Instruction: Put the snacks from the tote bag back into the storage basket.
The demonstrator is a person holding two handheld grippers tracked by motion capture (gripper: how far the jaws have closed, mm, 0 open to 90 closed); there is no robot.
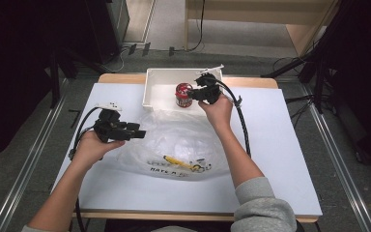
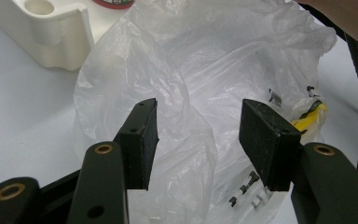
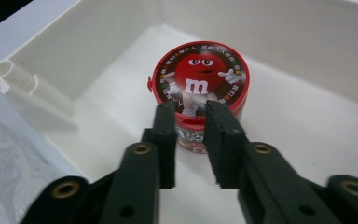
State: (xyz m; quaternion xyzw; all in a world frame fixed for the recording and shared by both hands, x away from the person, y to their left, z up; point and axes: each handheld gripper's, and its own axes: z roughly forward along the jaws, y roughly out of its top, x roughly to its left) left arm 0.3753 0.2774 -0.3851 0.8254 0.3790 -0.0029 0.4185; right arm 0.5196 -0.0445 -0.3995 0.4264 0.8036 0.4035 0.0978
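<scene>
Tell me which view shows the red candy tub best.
Right gripper view: the red candy tub sits centred in the white tray, lid print readable, with the right gripper at its near rim. High view shows it small. Left gripper view catches just a red sliver at the top edge.

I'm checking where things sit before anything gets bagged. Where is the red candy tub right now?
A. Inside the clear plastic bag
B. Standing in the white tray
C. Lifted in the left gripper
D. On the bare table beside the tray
B: the red candy tub stands upright on the floor of the white tray, apart from the plastic bag.
</scene>
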